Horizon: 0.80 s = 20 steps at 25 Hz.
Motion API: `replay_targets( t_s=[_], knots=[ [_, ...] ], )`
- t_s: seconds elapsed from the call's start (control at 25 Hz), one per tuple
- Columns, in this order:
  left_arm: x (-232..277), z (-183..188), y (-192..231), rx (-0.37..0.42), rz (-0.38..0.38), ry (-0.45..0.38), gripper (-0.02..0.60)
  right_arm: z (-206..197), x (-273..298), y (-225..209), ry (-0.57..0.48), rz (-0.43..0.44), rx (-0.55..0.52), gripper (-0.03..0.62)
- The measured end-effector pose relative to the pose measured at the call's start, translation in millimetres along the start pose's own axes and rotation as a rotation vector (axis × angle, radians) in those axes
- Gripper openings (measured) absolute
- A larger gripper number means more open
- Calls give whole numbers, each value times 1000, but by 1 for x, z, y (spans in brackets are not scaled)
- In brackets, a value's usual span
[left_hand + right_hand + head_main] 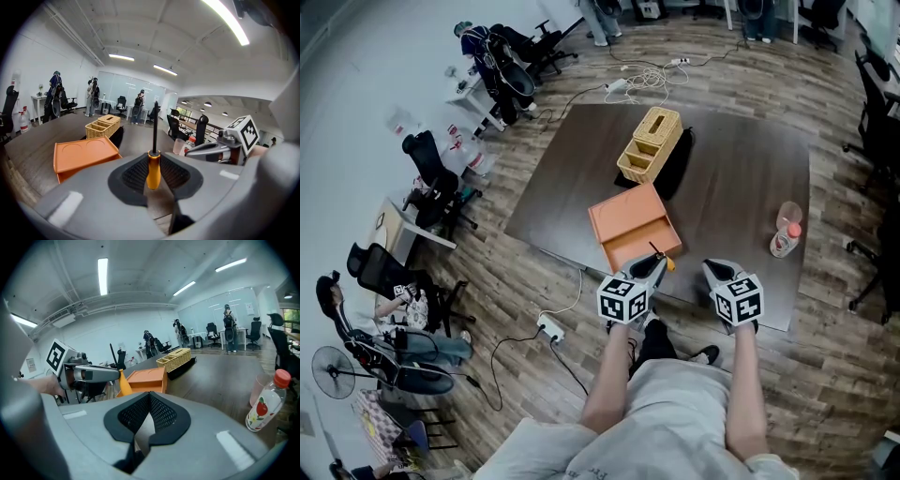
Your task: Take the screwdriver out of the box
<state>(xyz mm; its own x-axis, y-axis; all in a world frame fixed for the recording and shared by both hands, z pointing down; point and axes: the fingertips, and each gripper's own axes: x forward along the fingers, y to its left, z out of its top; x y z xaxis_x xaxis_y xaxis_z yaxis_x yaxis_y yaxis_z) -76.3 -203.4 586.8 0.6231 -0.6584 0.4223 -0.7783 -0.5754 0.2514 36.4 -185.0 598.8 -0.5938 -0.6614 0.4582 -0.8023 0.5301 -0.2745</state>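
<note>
1. Dark office surface [741, 178]; orange box [628, 220] sits just ahead-left of the left hand-held gripper [656, 267].
2. Left pinches screwdriver [153, 168] by its handle, shaft up: removal apparently done; set-down possibly left.
3. Right hand-held gripper [149, 404]: pressed together, empty.

Right tongs [149, 394] closed, empty; bottle [264, 404] at right.

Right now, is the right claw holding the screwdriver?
No, the screwdriver sits clamped in the left claw, while the right claw is shut and empty.
</note>
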Motion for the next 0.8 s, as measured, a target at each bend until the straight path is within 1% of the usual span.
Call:
replay_targets(
  t_s=[0.28, 0.44, 0.8],
  knots=[
    [2, 3, -1, 4, 1, -1, 132, 2, 0, -1, 4, 5, -5, -3],
    [3, 1, 1, 8, 5, 12, 132, 3, 0, 0, -5, 7, -9, -3],
    [9, -4, -1, 7, -7, 25, 132, -1, -3, -9, -6, -11, 16, -3]
  ],
)
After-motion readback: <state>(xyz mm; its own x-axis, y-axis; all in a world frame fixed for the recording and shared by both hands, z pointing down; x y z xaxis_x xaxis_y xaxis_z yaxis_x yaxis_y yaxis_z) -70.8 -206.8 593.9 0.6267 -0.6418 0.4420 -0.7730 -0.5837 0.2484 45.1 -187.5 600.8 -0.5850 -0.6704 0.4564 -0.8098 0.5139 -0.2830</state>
